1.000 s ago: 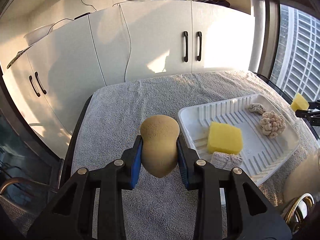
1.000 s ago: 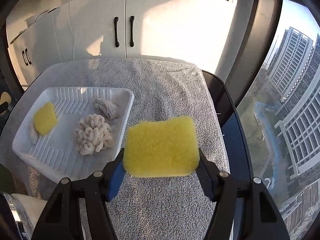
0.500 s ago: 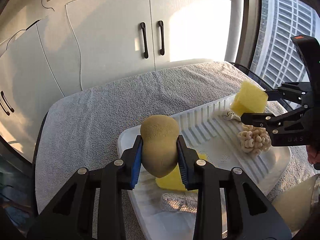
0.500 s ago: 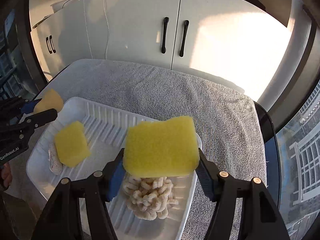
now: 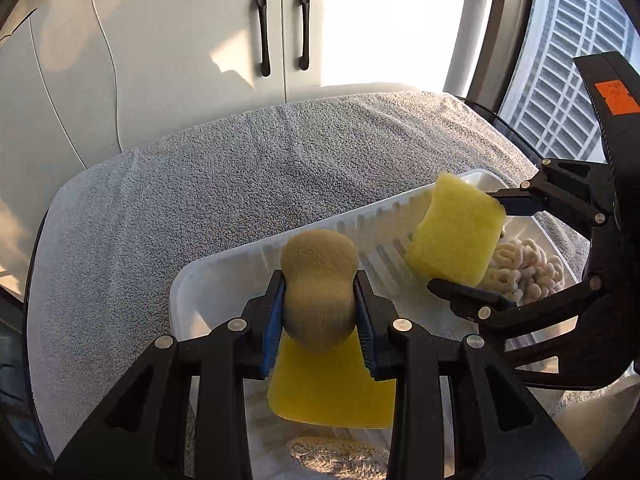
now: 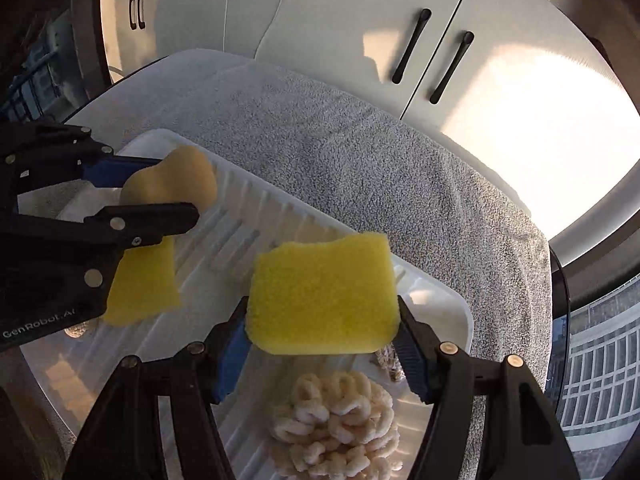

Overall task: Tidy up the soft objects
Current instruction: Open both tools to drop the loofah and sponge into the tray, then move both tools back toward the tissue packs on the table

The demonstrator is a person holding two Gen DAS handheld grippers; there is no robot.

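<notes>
Left wrist view: left gripper (image 5: 319,312) is clamped on a tan rounded sponge (image 5: 318,288), blue pads pressed into its waist so it bulges above and below them.
Tan sponge position: held above the near left part of the white ribbed tray (image 5: 224,280), not touching it as far as can be seen.
Under the tan sponge: a flat yellow sponge (image 5: 332,384) lies in the tray, partly hidden by the left gripper's fingers.
Near edge of tray, left view: a pale woven scrub pad (image 5: 340,454), only partly in frame.
Right gripper, seen from left view: right gripper (image 5: 476,248) grips a second yellow sponge block (image 5: 456,232) by two opposite sides, block tilted, over the far right part of the tray.
Right wrist view: right gripper (image 6: 323,320) is clenched on the yellow sponge block (image 6: 324,292); the block fills the whole gap between the blue pads.
Block position: held over the tray (image 6: 440,300), above and just behind a cream knotted bundle of looped cord (image 6: 336,424) that rests in the tray.
Small item: a dark-flecked scrap (image 6: 386,360) shows beside the right finger; what it is cannot be made out.
Left gripper, seen from right view: left gripper (image 6: 168,196) with the tan sponge (image 6: 176,180) over the tray's left end, flat yellow sponge (image 6: 144,284) below it.
Surface: tray sits on a grey towel (image 5: 200,184) spread over the table.
Background: white cabinet doors (image 5: 200,20) with black handles; window (image 5: 568,72) at right, buildings outside.
</notes>
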